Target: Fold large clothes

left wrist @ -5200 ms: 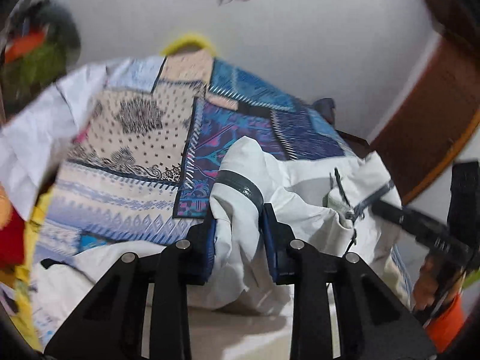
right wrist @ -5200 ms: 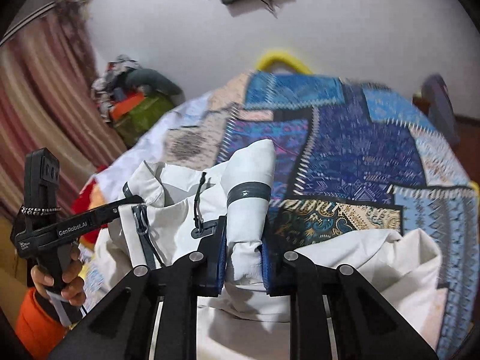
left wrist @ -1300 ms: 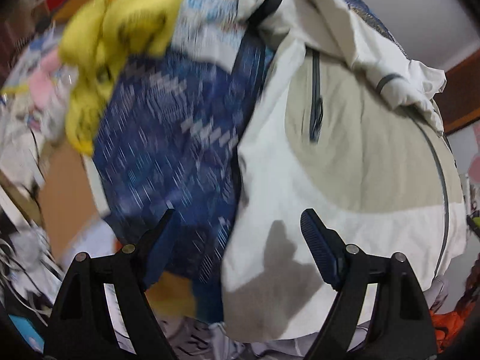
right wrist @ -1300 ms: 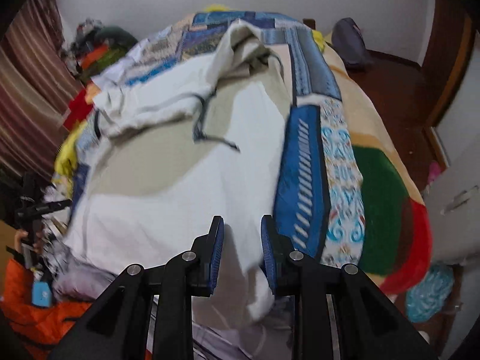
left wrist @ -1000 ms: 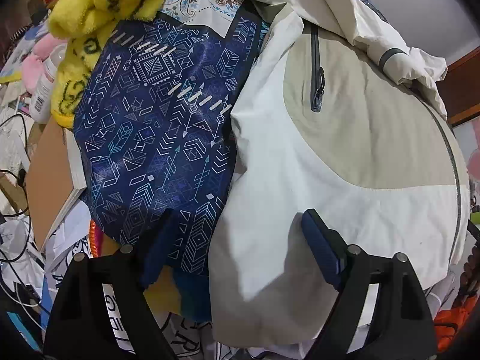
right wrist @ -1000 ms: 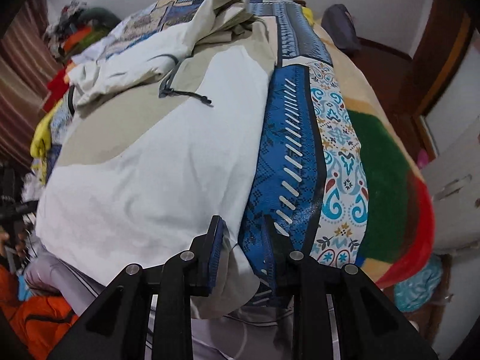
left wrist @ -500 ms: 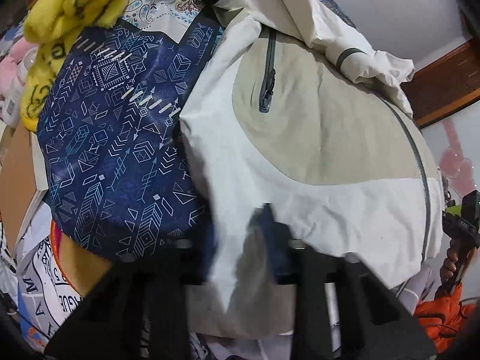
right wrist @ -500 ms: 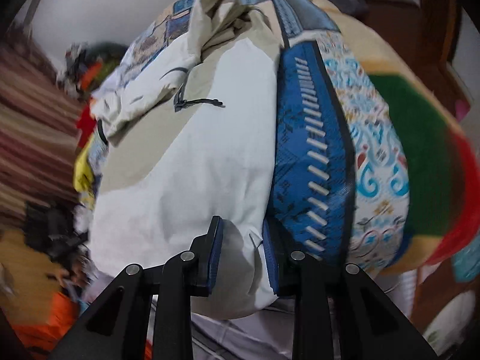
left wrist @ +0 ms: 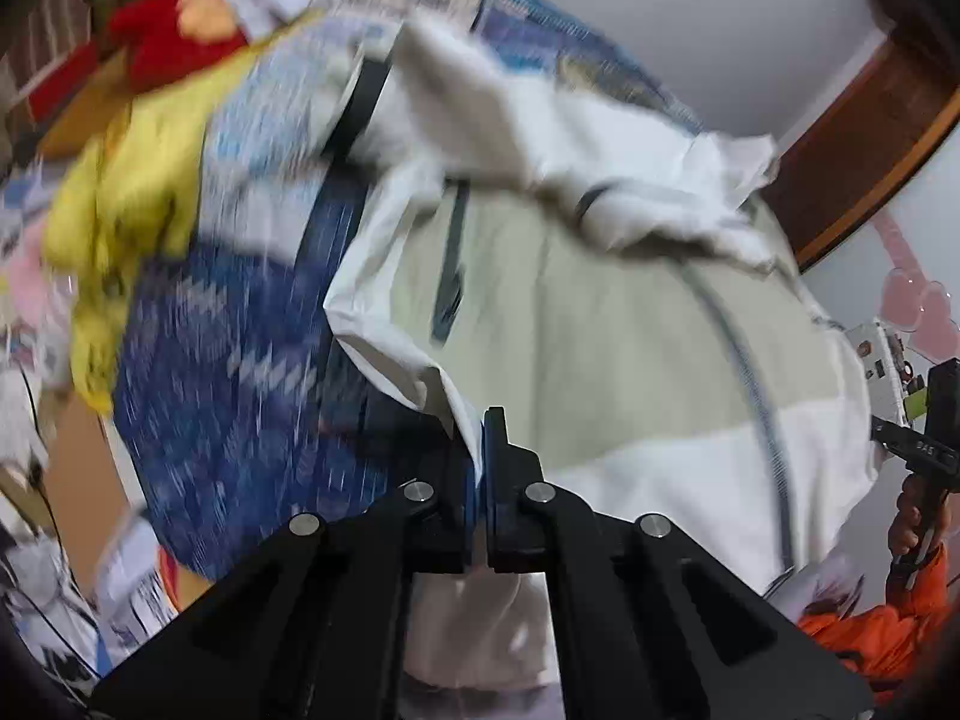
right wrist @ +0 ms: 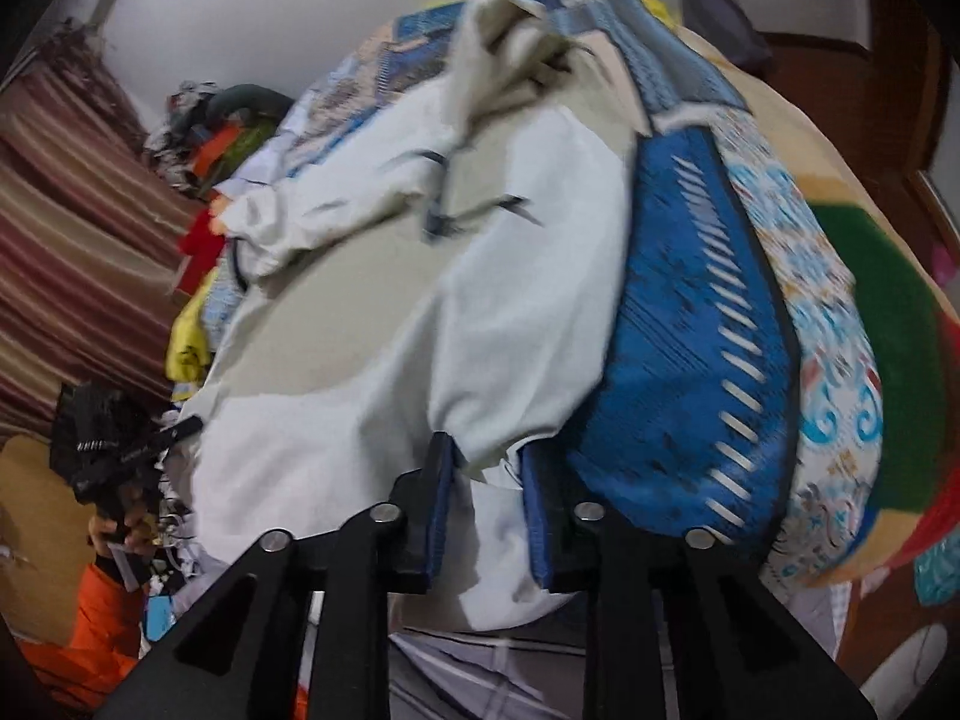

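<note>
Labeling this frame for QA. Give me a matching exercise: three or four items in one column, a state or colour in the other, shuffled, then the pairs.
Items:
1. left gripper
2. right gripper
3. jacket
4. bedspread

States:
A. blue patterned, under the garment
B. white and beige, spread on the bed
C. clamped thin on the garment's hem corner
D. closed on a thicker bunch of the hem

Pairs: 1-C, 2-D, 3-B, 4-A

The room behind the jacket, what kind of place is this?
Most likely a bedroom at home. The white jacket lies spread on a bed with a patchwork bedspread, a striped curtain hangs at one side, and loose clothes are piled by the wall.
</note>
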`<state>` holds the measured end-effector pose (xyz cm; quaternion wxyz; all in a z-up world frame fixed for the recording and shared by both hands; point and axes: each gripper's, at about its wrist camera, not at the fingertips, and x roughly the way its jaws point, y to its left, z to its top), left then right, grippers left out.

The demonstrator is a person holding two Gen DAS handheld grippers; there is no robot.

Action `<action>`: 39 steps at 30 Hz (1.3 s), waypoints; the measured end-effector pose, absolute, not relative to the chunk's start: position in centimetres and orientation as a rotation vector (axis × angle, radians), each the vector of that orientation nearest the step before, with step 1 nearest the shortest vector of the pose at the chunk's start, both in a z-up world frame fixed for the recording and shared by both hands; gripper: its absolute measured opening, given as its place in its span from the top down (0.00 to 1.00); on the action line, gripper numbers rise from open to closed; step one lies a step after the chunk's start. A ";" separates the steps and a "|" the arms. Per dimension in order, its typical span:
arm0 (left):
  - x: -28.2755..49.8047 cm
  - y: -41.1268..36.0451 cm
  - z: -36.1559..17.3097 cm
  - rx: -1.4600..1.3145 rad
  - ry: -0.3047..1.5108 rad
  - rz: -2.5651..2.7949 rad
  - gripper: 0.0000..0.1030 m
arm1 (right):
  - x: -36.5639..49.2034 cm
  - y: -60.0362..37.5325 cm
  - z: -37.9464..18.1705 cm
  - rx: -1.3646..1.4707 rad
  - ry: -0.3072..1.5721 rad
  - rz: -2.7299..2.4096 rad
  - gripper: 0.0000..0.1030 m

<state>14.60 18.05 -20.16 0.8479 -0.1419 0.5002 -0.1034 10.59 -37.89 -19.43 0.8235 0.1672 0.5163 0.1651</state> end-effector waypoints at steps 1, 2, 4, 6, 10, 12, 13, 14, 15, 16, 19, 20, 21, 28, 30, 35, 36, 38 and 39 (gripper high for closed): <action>15.1 17.8 -18.8 -0.286 1.023 -0.227 0.99 | 10.8 -37.7 -19.0 0.346 1.086 0.353 0.84; 15.4 17.8 -17.9 -0.278 1.001 -0.233 0.99 | 11.2 -37.3 -18.2 0.334 1.068 0.358 0.85; 16.5 17.6 -15.3 -0.265 0.940 -0.243 0.99 | 12.1 -37.0 -17.0 0.334 1.033 0.373 0.87; 17.9 17.6 -13.0 -0.254 0.883 -0.254 0.99 | 13.9 -36.5 -15.4 0.335 0.987 0.395 0.90; 21.7 17.4 -9.1 -0.252 0.795 -0.261 0.99 | 17.7 -36.4 -12.7 0.327 0.892 0.388 0.91; 24.3 17.3 -7.6 -0.255 0.757 -0.251 0.99 | 20.7 -36.6 -11.1 0.321 0.840 0.373 0.94; 25.4 17.5 -7.1 -0.262 0.746 -0.244 0.99 | 21.6 -36.7 -10.6 0.317 0.823 0.365 0.94; 26.7 17.5 -6.9 -0.272 0.741 -0.239 0.99 | 23.3 -36.9 -9.9 0.314 0.800 0.350 0.94; 28.2 17.8 -6.7 -0.290 0.735 -0.232 0.99 | 24.9 -37.2 -9.3 0.318 0.783 0.342 0.94; 30.0 18.1 -6.7 -0.309 0.732 -0.213 0.99 | 26.7 -37.4 -8.7 0.314 0.770 0.326 0.94; 34.1 19.1 -8.3 -0.359 0.758 -0.155 0.99 | 30.3 -37.8 -7.7 0.263 0.738 0.255 0.94; 35.2 19.5 -9.1 -0.386 0.779 -0.143 0.99 | 31.2 -37.9 -7.5 0.246 0.737 0.248 0.94; 37.0 19.9 -10.5 -0.434 0.817 -0.124 0.99 | 31.7 -38.1 -7.3 0.245 0.733 0.249 0.94; 41.1 19.8 -17.9 -0.400 0.956 -0.003 0.99 | 29.4 -40.1 -10.5 0.107 0.833 0.206 0.93; 40.3 19.9 -18.9 -0.406 0.969 -0.017 0.99 | 28.3 -40.6 -11.6 0.044 0.876 0.186 0.93; 35.4 20.0 -18.1 -0.300 0.946 -0.022 0.99 | 23.7 -41.3 -12.9 0.004 0.960 0.185 0.93; 34.3 19.9 -17.7 -0.276 0.938 -0.022 0.99 | 23.0 -41.1 -12.9 0.026 0.963 0.207 0.93; 31.6 20.0 -16.9 -0.234 0.918 -0.022 0.99 | 21.4 -39.8 -13.1 0.056 0.968 0.261 0.93; 30.3 20.0 -16.5 -0.215 0.908 -0.024 0.99 | 20.8 -39.1 -13.4 0.048 0.971 0.274 0.93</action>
